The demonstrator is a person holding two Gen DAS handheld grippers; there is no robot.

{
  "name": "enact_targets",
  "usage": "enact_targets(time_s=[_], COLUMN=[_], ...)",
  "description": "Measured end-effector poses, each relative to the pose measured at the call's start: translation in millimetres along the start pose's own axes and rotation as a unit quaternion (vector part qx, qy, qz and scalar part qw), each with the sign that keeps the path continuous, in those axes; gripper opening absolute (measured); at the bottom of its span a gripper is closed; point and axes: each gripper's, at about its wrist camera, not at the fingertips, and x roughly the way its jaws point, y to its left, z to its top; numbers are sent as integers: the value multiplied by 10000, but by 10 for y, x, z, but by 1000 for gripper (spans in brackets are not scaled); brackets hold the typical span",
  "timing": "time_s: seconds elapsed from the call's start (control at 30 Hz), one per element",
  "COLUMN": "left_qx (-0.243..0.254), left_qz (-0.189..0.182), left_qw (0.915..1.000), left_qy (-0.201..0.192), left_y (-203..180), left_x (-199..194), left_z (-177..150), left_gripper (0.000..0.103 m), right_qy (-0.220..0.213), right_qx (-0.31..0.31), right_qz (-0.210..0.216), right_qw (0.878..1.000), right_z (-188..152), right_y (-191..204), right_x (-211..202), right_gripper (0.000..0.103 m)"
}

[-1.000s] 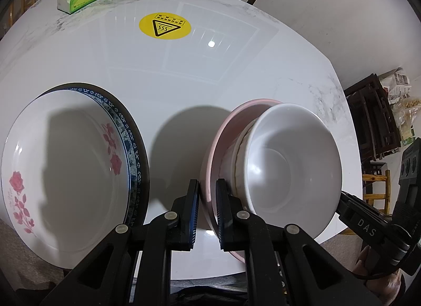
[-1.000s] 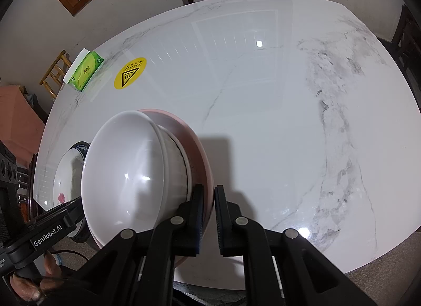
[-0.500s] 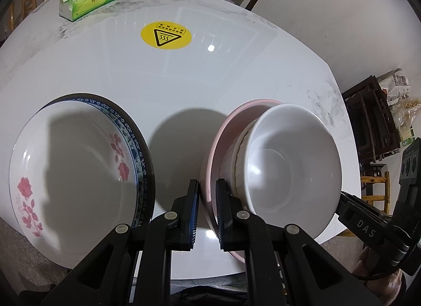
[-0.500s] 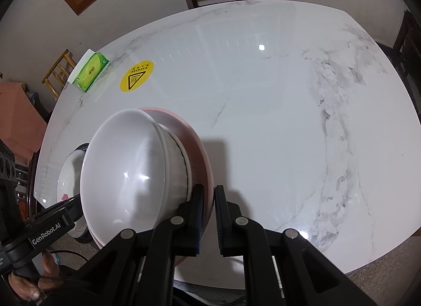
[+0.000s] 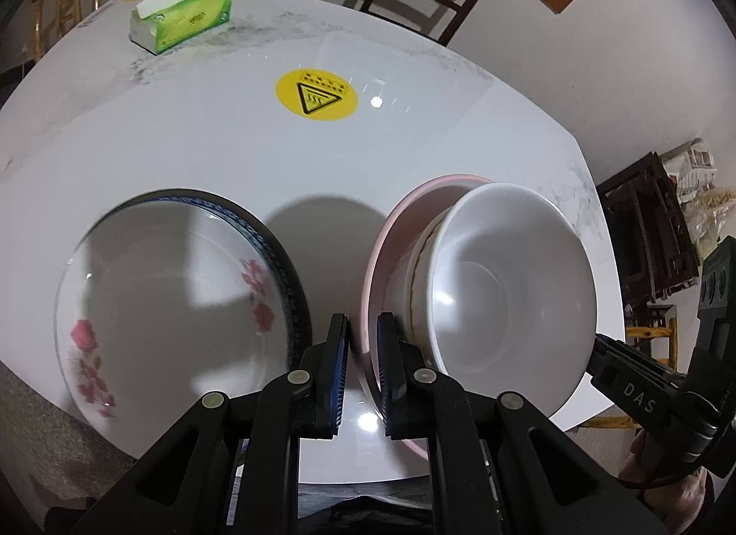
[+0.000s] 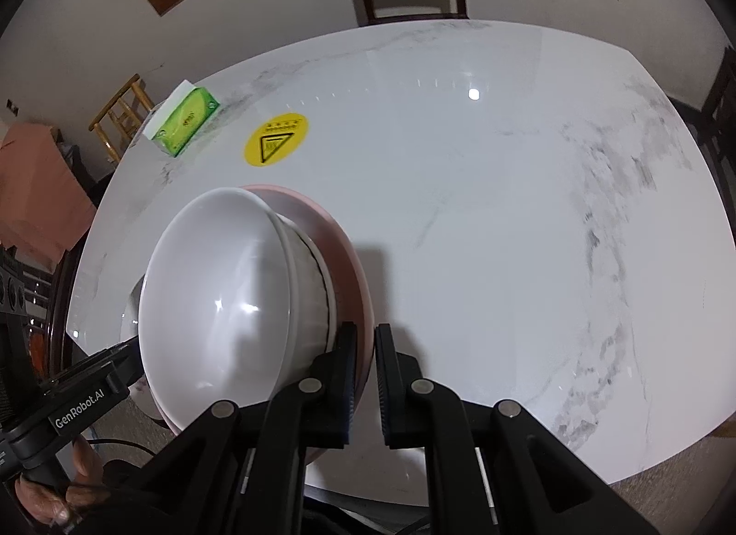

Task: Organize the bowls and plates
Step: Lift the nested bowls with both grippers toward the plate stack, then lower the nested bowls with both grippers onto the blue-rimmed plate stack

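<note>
Gripping opposite edges of the pink plate, both tongs are nearly closed on its rim; in the left wrist view the left gripper carries it, white bowls nested on top, beside the flowered plate on the table, which is blurred; I would keep both ends level and lower centred onto that plate. In the right wrist view the right gripper pinches the other edge; the bowls hide the flowered plate almost entirely.
</note>
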Motion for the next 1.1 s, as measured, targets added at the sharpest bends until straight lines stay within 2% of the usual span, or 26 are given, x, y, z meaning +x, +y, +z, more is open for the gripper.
enact_targets(time_s=[0.57, 1.1], left_qx=[-357, -838], left_qz=[265, 517], left_qw=[9982, 9935], left_qy=[-403, -565], left_y=[437, 1056], left_x=[-464, -733], left_z=[83, -3], left_gripper=[8, 8], right_qy=[-11, 235], right_qx=[-568, -1039], right_qz=[262, 481], right_qw=[9980, 9931], right_z=[158, 135], right_y=[663, 1306], right_x=[-16, 235], right_gripper=[9, 9])
